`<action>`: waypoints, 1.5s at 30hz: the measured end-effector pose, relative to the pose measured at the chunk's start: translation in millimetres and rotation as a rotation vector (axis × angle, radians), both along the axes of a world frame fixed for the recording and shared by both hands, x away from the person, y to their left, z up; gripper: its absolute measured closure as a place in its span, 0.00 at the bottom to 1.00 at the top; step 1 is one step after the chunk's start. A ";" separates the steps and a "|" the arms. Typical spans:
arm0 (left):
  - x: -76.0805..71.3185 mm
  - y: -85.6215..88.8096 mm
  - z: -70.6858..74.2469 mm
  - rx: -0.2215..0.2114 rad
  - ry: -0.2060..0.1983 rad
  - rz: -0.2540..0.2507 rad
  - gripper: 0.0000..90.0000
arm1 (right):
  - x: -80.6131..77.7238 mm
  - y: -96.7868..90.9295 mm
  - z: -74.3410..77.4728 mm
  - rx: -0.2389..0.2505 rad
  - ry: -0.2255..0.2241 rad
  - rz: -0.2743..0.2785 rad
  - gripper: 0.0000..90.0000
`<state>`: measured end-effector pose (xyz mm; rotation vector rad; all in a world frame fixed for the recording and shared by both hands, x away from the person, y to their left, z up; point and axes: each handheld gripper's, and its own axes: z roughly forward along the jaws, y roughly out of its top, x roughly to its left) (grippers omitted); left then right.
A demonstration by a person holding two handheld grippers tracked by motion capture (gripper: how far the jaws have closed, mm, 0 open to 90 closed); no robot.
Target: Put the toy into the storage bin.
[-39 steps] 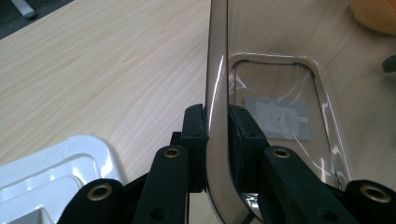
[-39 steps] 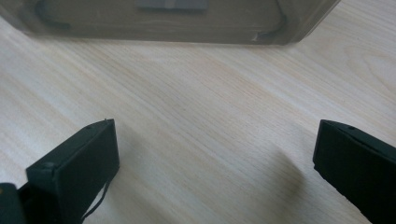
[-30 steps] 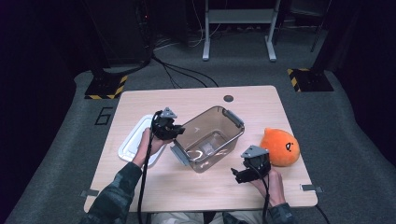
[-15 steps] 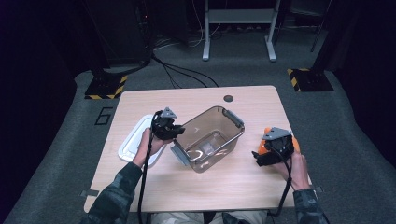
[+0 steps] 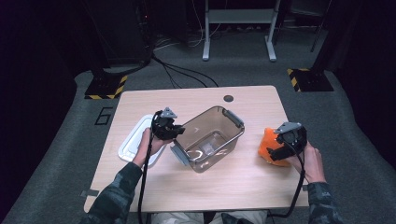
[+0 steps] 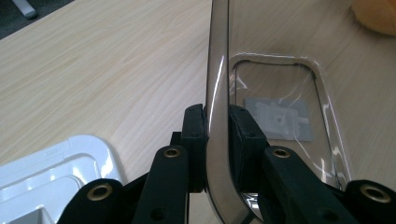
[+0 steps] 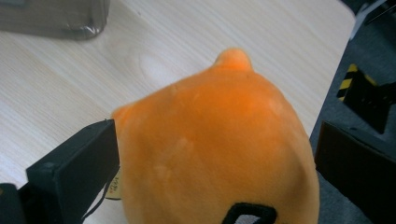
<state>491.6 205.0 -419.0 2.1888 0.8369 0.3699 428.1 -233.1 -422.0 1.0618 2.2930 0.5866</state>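
Toy [image 5: 267, 145] sits near the table's right edge, well apart from the tub [image 5: 210, 138]. The right gripper [image 5: 279, 151] has just moved over to it, jaws wide around it, ready to grab. The left gripper [image 6: 217, 128] pinches the tub's wall.

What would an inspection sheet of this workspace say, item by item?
Surface: light wooden table, round hole near the far edge.
Job's things: clear brownish bin at the middle, nothing inside it; orange plush toy to its right.
Clutter: white lid lying flat left of the bin.
Grippers: left tool shut on the bin's wall; right tool open, its jaws either side of the plush toy.
Cables: one black cable trails from each tool; more on the floor behind.
Surroundings: dark room, grey floor, stands with yellow-black markings.
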 end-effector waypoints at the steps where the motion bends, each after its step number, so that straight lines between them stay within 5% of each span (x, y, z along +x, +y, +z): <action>1: -0.2 -0.1 0.1 0.001 -0.001 0.001 0.86 | 2.2 -2.0 -2.1 0.001 0.011 -0.005 0.00; 3: -0.1 -0.2 0.0 0.001 -0.001 0.001 0.86 | 5.9 -5.3 -6.9 -0.007 0.049 -0.004 0.02; 12: 0.0 -0.5 0.2 0.006 -0.005 0.001 0.86 | 5.4 -11.6 -18.6 -0.038 0.066 -0.007 0.24; 20: -0.3 -0.8 0.4 0.008 -0.001 0.003 0.86 | 5.6 -12.0 -25.7 -0.033 0.086 -0.016 0.53; 25: -0.5 -1.1 0.4 0.007 -0.002 0.004 0.86 | 5.3 -13.1 -24.6 0.032 0.108 -0.080 0.68; 33: -0.5 -1.4 0.4 0.009 -0.003 0.005 0.86 | -1.2 -17.3 -19.4 0.127 0.064 -0.159 0.73; 45: -0.5 -1.9 1.0 0.016 0.005 0.005 0.86 | -2.2 -23.0 -9.1 0.231 0.077 -0.246 0.73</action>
